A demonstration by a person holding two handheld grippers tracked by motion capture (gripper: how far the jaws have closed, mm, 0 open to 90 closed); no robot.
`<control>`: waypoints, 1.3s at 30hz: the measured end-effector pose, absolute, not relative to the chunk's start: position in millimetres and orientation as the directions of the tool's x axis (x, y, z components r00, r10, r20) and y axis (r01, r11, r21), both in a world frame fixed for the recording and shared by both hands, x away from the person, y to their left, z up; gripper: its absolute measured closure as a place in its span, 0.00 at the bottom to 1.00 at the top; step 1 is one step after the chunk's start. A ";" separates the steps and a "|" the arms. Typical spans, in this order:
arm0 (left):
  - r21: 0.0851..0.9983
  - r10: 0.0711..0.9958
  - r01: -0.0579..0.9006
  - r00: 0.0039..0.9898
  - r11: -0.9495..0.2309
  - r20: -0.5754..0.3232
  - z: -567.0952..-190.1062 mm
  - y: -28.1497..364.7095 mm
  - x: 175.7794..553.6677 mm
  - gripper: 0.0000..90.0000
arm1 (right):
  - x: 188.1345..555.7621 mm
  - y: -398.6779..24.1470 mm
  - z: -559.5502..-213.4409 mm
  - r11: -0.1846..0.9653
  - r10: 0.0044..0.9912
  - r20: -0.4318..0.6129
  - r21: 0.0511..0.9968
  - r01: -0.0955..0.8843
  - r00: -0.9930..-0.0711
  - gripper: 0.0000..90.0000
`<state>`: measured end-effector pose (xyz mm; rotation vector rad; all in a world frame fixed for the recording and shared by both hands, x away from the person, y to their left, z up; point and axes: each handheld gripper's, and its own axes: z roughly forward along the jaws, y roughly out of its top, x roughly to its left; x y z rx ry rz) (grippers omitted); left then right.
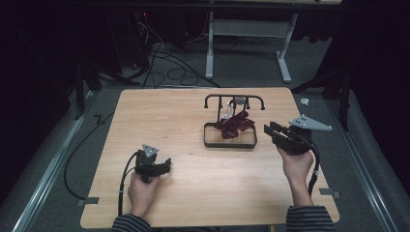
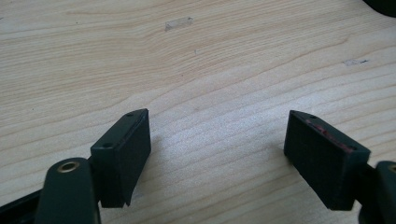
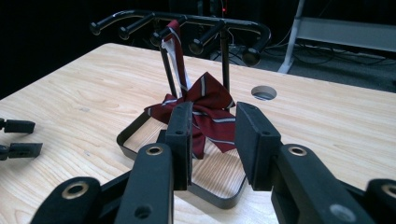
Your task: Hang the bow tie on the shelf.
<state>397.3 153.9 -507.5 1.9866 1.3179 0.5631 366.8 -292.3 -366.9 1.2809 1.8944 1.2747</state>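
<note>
A black wire rack [image 1: 234,99] with a row of hooks stands on its tray-like base [image 1: 229,144] right of the table's middle. A dark red striped bow tie [image 1: 235,123] hangs from one hook by a white strap and rests low over the base. My right gripper [image 1: 270,130] is just right of the rack and points at it. In the right gripper view it [image 3: 214,112] is open, with the bow tie [image 3: 208,93] beyond its jaws and nothing between them. My left gripper [image 1: 167,166] is held near the front left, wide open [image 2: 217,121] over bare wood.
The wooden table [image 1: 159,121] has a round hole [image 3: 264,92] behind the rack. A small strip of clear tape [image 2: 178,23] lies on the wood ahead of the left gripper. Cables [image 1: 169,67] and a white desk frame [image 1: 210,48] are on the floor beyond the table.
</note>
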 end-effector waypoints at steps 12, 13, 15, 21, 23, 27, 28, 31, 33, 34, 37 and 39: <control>0.736 0.919 0.626 0.395 -0.258 -0.014 -507.4 154.0 397.3 0.26 | 358.3 -299.9 -376.5 0.077 0.906 0.115 0.902 0.425 -0.407 0.77; 0.736 0.919 0.626 0.395 -0.258 -0.014 -507.4 154.0 397.3 0.26 | 357.8 -300.6 -377.4 0.080 0.907 0.111 0.902 0.425 -0.406 0.77; 0.737 0.919 0.625 0.394 -0.257 -0.013 -507.5 153.9 397.3 0.26 | 356.5 -301.7 -378.8 0.077 0.907 0.114 0.901 0.426 -0.405 0.77; 0.737 0.919 0.626 0.394 -0.257 -0.013 -507.5 153.9 397.3 0.26 | 352.8 -305.7 -385.7 0.062 0.909 0.129 0.899 0.434 -0.397 0.77; 0.737 0.919 0.626 0.394 -0.257 -0.013 -507.5 153.9 397.3 0.26 | 352.3 -306.4 -388.1 0.058 0.908 0.134 0.898 0.437 -0.397 0.77; 0.736 0.919 0.627 0.394 -0.258 -0.014 -507.4 153.9 397.3 0.26 | 351.0 -307.1 -391.7 0.054 0.907 0.142 0.894 0.444 -0.396 0.77; 0.736 0.919 0.627 0.394 -0.258 -0.014 -507.4 153.9 397.3 0.26 | 350.6 -307.1 -392.6 0.053 0.907 0.143 0.894 0.445 -0.395 0.77; 0.736 0.919 0.627 0.394 -0.258 -0.014 -507.4 153.9 397.3 0.26 | 349.4 -307.1 -395.2 0.051 0.907 0.147 0.893 0.448 -0.395 0.77; 0.735 0.919 0.627 0.394 -0.258 -0.013 -507.3 153.9 397.3 0.26 | 348.0 -307.4 -397.0 0.048 0.906 0.151 0.892 0.449 -0.396 0.77; 0.735 0.919 0.627 0.394 -0.258 -0.014 -507.4 153.9 397.3 0.26 | 347.3 -307.6 -398.0 0.048 0.906 0.150 0.892 0.449 -0.396 0.77; 0.736 0.919 0.627 0.394 -0.257 -0.014 -507.4 153.8 397.3 0.26 | 345.2 -307.7 -401.2 0.045 0.905 0.156 0.890 0.454 -0.395 0.77; 0.736 0.919 0.627 0.394 -0.257 -0.014 -507.4 153.8 397.3 0.26 | 344.1 -307.5 -403.6 0.044 0.905 0.159 0.887 0.459 -0.394 0.77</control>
